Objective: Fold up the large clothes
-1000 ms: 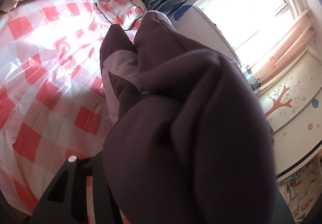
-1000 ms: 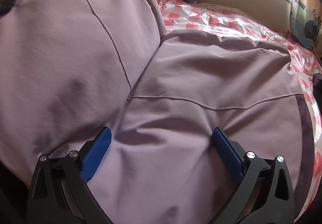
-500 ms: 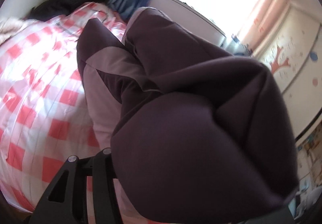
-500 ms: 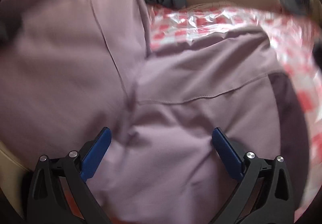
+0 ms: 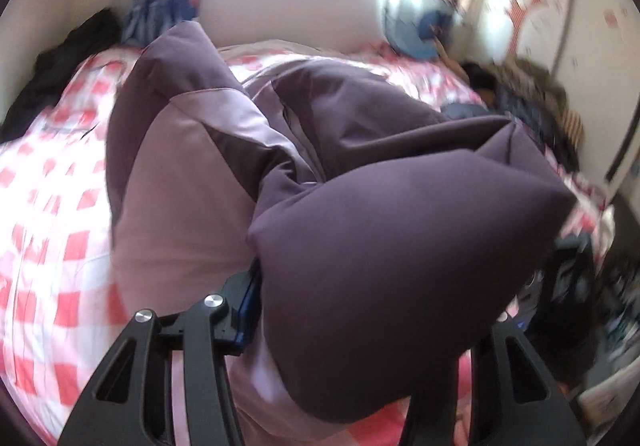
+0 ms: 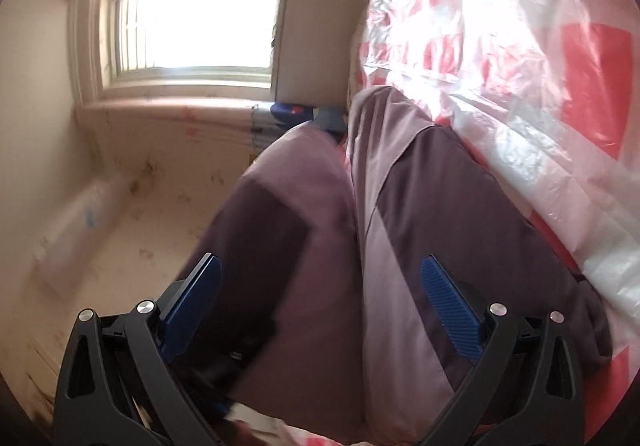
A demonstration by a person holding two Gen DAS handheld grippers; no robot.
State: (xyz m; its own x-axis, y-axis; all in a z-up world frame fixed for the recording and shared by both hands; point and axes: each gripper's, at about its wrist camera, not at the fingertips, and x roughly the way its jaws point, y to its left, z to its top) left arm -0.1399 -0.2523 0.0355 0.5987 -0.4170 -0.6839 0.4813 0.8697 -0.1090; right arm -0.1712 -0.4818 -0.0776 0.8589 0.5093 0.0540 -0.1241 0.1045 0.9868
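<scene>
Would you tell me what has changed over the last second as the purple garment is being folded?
Both views have swung round: the right gripper rolled, so the bed cover now stands at the side. The left gripper still clamps the purple garment; the right jaws remain apart around it.

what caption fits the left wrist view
Left gripper jaws clamp a puffy purple jacket above a red-checked bed.

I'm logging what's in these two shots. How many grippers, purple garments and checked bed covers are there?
Grippers: 2, left gripper and right gripper
Purple garment: 1
Red-and-white checked bed cover: 1
Total: 4
</scene>
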